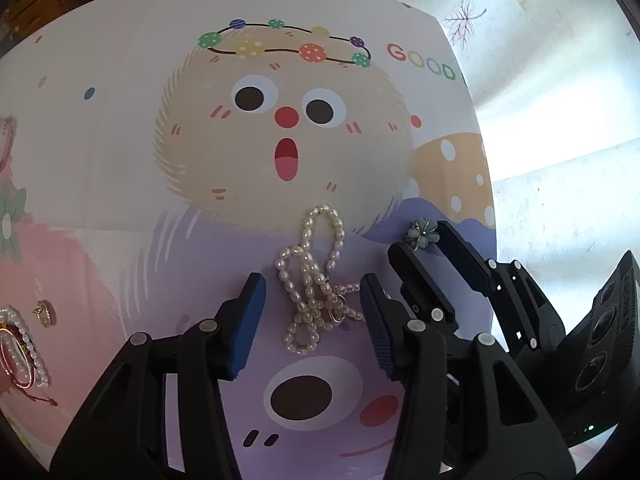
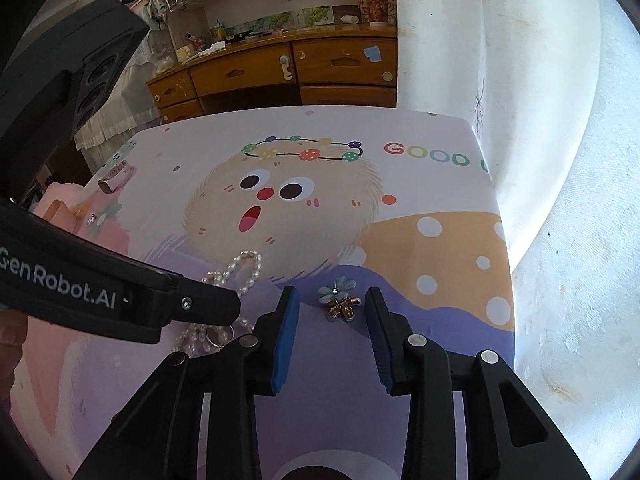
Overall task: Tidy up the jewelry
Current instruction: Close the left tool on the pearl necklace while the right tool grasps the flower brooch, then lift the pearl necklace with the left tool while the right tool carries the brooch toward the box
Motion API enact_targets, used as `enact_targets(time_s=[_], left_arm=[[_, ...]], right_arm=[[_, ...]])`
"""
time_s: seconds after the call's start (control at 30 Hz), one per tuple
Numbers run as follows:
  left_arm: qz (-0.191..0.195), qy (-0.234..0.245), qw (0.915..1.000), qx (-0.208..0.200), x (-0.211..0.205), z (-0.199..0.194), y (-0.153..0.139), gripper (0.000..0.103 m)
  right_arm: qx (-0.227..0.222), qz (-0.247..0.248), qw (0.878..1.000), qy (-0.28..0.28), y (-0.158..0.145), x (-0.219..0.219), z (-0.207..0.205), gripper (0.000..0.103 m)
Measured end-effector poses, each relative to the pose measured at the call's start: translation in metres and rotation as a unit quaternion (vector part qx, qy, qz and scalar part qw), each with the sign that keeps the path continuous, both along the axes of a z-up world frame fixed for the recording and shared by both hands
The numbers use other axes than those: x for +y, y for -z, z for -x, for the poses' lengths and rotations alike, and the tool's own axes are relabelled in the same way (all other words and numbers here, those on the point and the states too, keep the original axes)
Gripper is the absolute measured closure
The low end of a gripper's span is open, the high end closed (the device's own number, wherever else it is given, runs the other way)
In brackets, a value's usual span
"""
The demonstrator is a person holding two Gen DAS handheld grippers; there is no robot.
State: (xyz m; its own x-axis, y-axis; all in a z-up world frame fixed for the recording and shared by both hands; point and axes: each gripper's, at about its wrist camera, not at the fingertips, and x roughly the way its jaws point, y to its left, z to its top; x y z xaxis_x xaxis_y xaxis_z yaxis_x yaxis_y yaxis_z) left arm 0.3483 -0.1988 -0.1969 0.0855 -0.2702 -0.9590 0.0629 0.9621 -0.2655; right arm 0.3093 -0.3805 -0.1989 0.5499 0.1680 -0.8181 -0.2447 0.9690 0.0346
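A tangled pearl necklace lies on the cartoon-printed table cover, with a small ring in its tangle. My left gripper is open, its jaws on either side of the necklace. A teal flower earring lies to the right. My right gripper is open around the earring; in the right wrist view the earring sits between its fingertips. The necklace is partly hidden there behind the left gripper's body.
At the left edge lie a pearl bracelet with a thin bangle and a gold ring. A pink box and a watch sit at the far left. A wall borders the table on the right; a wooden desk stands behind.
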Motion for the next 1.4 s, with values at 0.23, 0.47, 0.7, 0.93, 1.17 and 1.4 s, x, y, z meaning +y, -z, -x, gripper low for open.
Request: enact_targets(time_s=[0.23, 0.47, 0.7, 0.93, 1.17, 1.4], left_arm=[[-0.088, 0.042, 0.9947, -0.033, -0.024, 0.003, -0.001, 0.087], [-0.062, 0.032, 0.9972, -0.029, -0.02, 0.007, -0.002, 0.096], [-0.035, 0.005, 0.9992, -0.017, 0.019, 0.02, -0.013, 0.1], [0.0, 0.023, 0.9988, -0.043, 0.048, 0.041, -0.034, 0.1], [0.04, 0.034, 0.997, -0.057, 0.036, 0.05, -0.044, 0.1], [0.053, 0.054, 0.9944, -0.074, 0.034, 0.059, -0.069, 0.1]], right_arm=[[-0.004, 0.019, 1.0, -0.001, -0.002, -0.001, 0.008, 0.086], [0.009, 0.026, 1.0, -0.004, -0.005, -0.007, 0.019, 0.087], [0.02, 0.025, 0.999, -0.003, -0.01, -0.005, 0.027, 0.089], [0.01, 0.024, 1.0, -0.007, -0.026, 0.008, 0.043, 0.089], [0.005, 0.013, 1.0, -0.004, -0.041, 0.011, 0.054, 0.089], [-0.009, 0.0, 1.0, 0.0, -0.066, 0.001, 0.067, 0.089]])
